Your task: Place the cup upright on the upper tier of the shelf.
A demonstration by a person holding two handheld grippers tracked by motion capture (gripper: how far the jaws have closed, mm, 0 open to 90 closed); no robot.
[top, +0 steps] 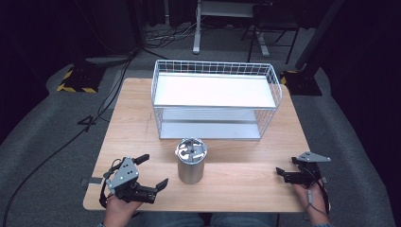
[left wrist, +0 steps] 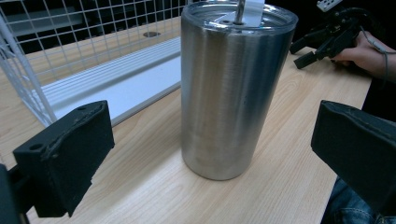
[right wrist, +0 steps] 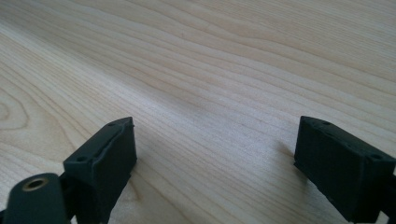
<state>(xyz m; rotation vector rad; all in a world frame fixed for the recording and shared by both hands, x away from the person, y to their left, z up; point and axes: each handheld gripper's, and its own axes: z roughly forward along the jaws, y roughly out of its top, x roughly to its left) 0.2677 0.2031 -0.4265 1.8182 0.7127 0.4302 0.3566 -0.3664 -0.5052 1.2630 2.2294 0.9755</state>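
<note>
Wooden table (top: 142,118): lidded steel tumbler (top: 191,163) before wire rack (top: 215,99), left gripper (top: 153,172) and right gripper (top: 283,174) wide.

A lab or recording studio was indicated: black curtains were hung around a grey carpet (top: 42,123), cables (top: 113,90) were trailed across it, stand bases were marked with hazard tape (top: 75,87), and a lone wooden table (top: 132,118) was set centrally.
</note>
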